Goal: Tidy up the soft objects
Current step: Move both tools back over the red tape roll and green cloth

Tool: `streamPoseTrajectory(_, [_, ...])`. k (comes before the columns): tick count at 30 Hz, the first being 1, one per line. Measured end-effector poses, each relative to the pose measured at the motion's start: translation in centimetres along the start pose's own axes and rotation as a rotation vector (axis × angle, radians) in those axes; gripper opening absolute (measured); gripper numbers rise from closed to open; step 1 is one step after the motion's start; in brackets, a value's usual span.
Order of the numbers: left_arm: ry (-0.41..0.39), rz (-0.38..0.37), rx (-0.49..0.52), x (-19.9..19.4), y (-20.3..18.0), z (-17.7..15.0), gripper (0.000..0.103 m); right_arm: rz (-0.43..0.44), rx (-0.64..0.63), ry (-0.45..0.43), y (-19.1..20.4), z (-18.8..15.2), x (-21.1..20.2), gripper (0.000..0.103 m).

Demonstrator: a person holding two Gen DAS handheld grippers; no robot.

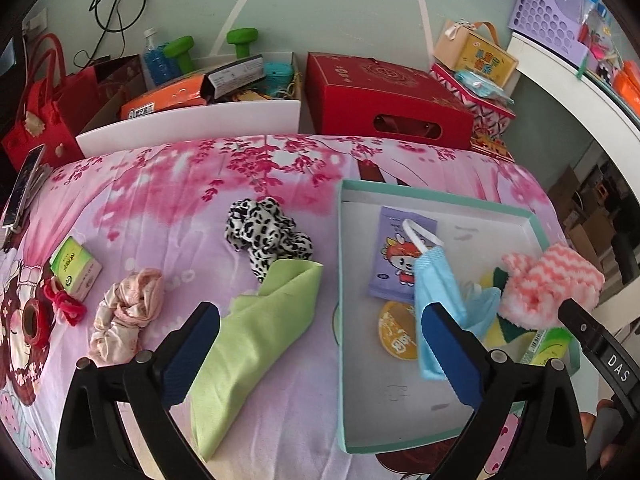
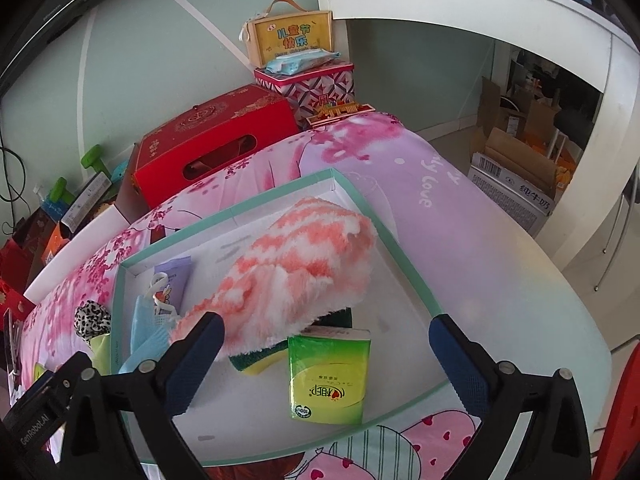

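Note:
A teal-rimmed white box (image 1: 436, 194) lies on the pink bedsheet. In it are a blue face mask (image 1: 434, 280), a purple wipes pack (image 1: 394, 256), a fluffy pink-and-white cloth (image 1: 552, 284), a green tissue pack (image 2: 330, 376) and a sponge (image 2: 256, 362). Outside the box, left of it, lie a green cloth (image 1: 256, 332), a leopard scrunchie (image 1: 264, 232) and a pink scrunchie (image 1: 128, 312). My left gripper (image 1: 320, 328) is open, straddling the green cloth and the box's left wall. My right gripper (image 2: 326, 340) is open over the box; the fluffy cloth (image 2: 296, 268) lies just beyond its fingers.
A second tissue pack (image 1: 76, 268), red yarn (image 1: 66, 304) and a tape roll (image 1: 30, 318) lie at the bed's left. A red gift box (image 1: 384, 100), a white bin (image 1: 192, 120) and stacked boxes (image 1: 476, 72) stand behind the bed. A white desk (image 2: 520, 4) stands at right.

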State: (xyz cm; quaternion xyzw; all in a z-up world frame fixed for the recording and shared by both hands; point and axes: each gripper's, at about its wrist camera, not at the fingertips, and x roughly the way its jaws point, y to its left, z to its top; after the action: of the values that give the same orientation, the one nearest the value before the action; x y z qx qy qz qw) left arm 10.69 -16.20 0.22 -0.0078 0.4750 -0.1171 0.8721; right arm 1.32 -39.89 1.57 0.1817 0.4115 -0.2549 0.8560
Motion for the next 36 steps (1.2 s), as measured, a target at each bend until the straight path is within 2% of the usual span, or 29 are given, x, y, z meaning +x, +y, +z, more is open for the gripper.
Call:
streamPoseTrajectory(15, [0.023,0.015,-0.028,-0.8,3.0,-0.1,0.101,-0.013,-0.011,0.009,0.7,-0.1,-0.3,0.103])
streamPoseTrajectory(18, [0.001,0.063,-0.058,-1.6,5.4,0.4,0.101,-0.01,0.002,-0.037,1.0,0.2,-1.4,0.103])
streamPoseTrajectory(25, [-0.042,0.183,-0.162,-4.5,13.0,1.0,0.101,0.06,-0.006,-0.141,3.1,0.9,-4.0,0.103])
streamPoseTrajectory(30, [-0.063,0.26,-0.248,-6.8,18.3,0.6,0.101,0.126,-0.077,-0.206,6.7,0.7,-6.2,0.103])
streamPoseTrajectory(36, [-0.08,0.334,-0.352,-9.0,23.7,-0.7,0.101,0.208,-0.216,-0.198,12.7,-0.9,-6.9,0.103])
